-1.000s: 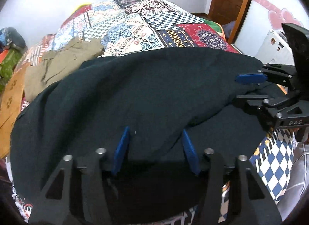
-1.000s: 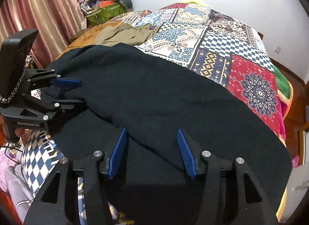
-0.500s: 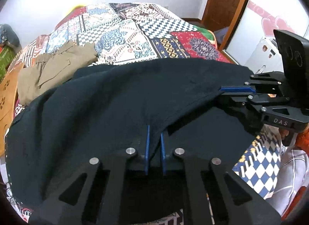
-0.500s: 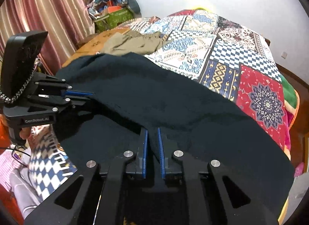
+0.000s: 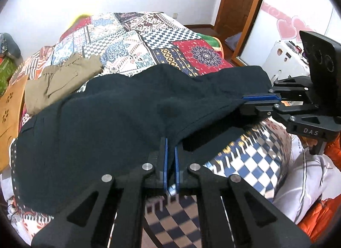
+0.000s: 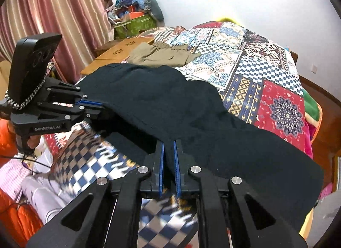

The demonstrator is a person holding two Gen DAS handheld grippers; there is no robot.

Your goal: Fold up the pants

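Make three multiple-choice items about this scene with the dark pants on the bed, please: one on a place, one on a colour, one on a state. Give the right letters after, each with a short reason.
1. Where do the khaki pants lie?
A. On the quilt, beyond the dark pants
B. On the floor by the door
C. Hung on the curtain

2. What colour are the pads inside the tongs?
A. Red
B. Blue
C. Yellow

3. In what state are the left tongs and right tongs?
A. Both wide open above the cloth
B. One open, one shut
C. Both shut on the near edge of the dark pants

Answers:
1 A: the khaki pants rest on the patterned quilt past the far edge of the dark pants.
2 B: blue pads show in both wrist views.
3 C: in each view the pads pinch dark cloth between them, and the edge is raised off the bed.
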